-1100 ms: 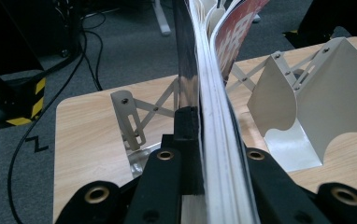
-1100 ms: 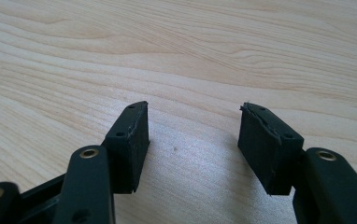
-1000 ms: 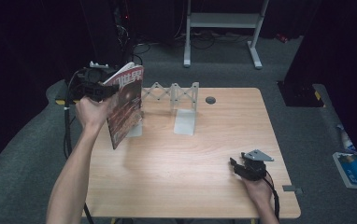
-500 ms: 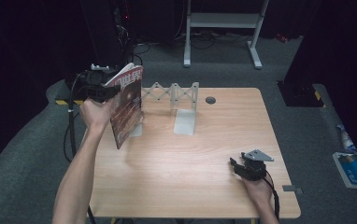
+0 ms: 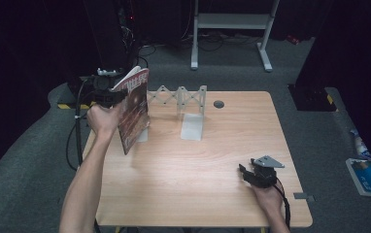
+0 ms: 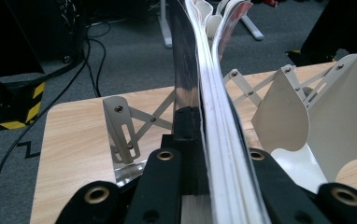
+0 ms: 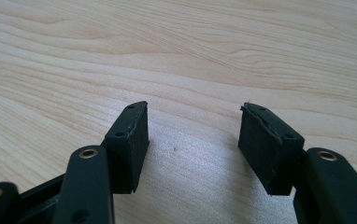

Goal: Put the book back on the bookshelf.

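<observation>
While the left claw [image 5: 109,93] stays clamped on the magazine [image 5: 134,109] at upper left of the frame, beside the folding rack [image 5: 178,97], the magazine stands upright. Right claw [image 5: 250,174], jaws apart, rests on the surface [image 5: 193,174] at lower right.

A light wooden table [image 5: 208,204] stands on grey carpet [image 5: 324,141], a white metal frame [image 5: 232,22] behind in darkness.

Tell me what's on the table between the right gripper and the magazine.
Nothing: in the high view, bare tabletop runs from the right gripper to the magazine.
</observation>
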